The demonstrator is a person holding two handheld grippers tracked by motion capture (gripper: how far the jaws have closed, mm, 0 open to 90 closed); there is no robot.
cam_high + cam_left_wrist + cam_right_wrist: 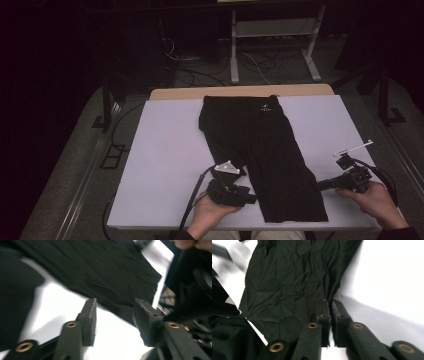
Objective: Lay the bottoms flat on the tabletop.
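Shorts [262, 150] lie flat on the table [165, 150], one leg folded over. Right gripper [329, 305] pinches the leg's right edge; left gripper [115, 312] stands spread, holding nothing, just beside the left edge. For a neat fold, grip both edges evenly before lifting.

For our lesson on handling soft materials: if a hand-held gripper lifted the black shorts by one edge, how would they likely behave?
The black shorts would probably droop and fold, since they lie flat and creased like thin cloth. They look light for their spread. Pushed across the white table, they would likely bunch rather than slide whole.
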